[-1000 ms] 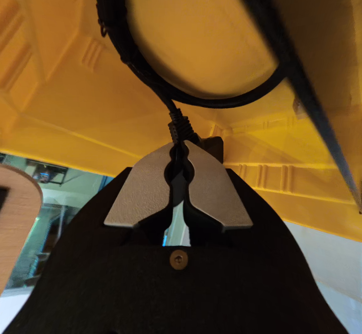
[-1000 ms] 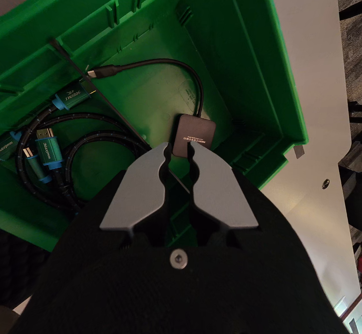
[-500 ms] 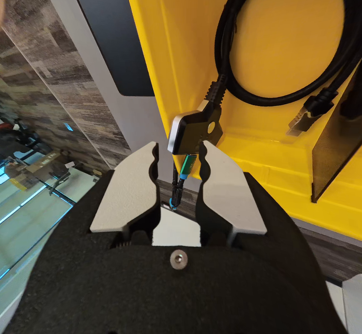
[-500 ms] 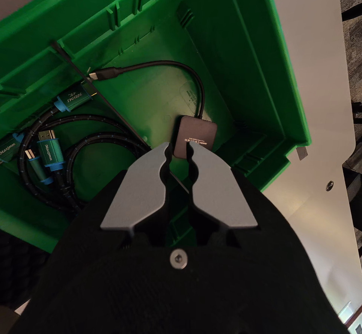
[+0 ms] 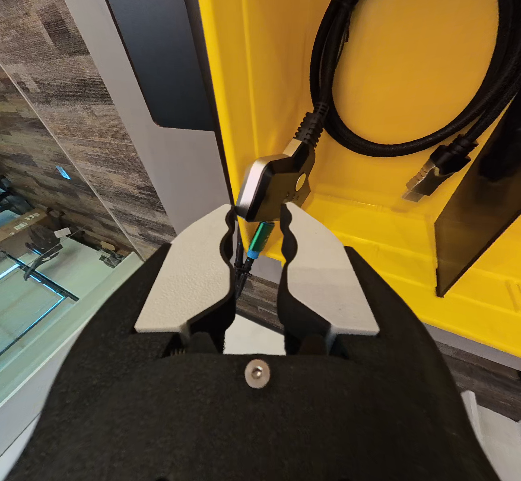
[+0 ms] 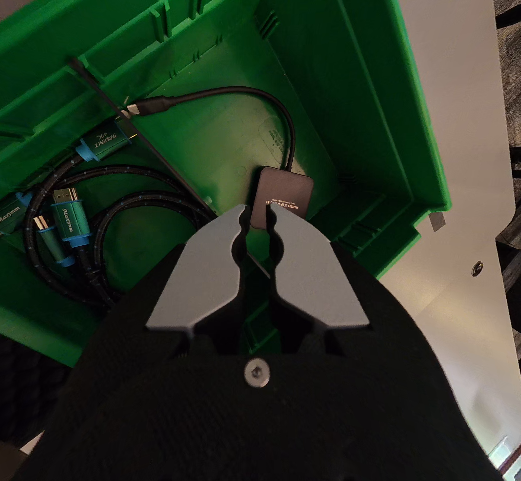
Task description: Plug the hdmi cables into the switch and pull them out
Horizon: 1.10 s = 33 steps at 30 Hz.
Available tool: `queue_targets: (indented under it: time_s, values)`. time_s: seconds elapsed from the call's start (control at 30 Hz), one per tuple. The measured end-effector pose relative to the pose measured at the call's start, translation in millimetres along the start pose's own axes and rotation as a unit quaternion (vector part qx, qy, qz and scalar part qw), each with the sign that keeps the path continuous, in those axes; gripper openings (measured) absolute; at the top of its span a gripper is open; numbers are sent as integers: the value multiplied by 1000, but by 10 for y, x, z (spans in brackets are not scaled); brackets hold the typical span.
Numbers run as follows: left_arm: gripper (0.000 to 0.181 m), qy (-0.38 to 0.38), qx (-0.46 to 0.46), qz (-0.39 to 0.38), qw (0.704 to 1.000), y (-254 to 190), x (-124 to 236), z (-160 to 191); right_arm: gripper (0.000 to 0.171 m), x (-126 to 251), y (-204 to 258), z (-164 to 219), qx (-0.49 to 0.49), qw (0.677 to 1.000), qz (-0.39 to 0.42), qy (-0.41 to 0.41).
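The left hand-held gripper (image 5: 256,208) stood apart around the switch (image 5: 275,186) in the yellow bin (image 5: 352,241), a green-tipped hdmi cable (image 5: 260,237) plugged in. The right hand-held gripper (image 6: 258,208) gaped narrowly over a dark adapter (image 6: 283,191) in the green bin (image 6: 366,72).

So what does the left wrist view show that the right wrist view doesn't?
Only the left view: a yellow bin, a silver-edged black switch with a green-tipped plug below it, and a black coiled cable.

Only the right view: a green bin, a small dark adapter, and green-ended braided cables.

Both: an open two-fingered tool in the foreground, left, right.
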<state>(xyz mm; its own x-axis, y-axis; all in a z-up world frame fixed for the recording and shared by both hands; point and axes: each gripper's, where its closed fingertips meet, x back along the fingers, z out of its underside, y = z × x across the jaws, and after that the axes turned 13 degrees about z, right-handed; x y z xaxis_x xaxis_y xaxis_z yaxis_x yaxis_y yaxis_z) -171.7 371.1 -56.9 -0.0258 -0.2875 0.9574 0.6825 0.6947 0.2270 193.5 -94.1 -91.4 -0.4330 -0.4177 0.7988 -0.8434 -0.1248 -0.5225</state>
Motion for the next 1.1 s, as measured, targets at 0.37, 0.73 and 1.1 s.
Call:
queue_targets:
  time_s: [0.37, 0.73, 1.1]
  values:
    - [24, 14, -18, 29, 999, 18, -20, -13, 11, -9, -2, 2, 0, 1000, 0, -1]
    - [31, 51, -29, 47, 997, 4, -106, 1, 10, -14, -1, 5, 3, 1000, 3, 0]
    - [28, 67, -15, 59, 996, -25, -52, 23, 10, -5, -2, 7, 6, 1000, 1, -4]
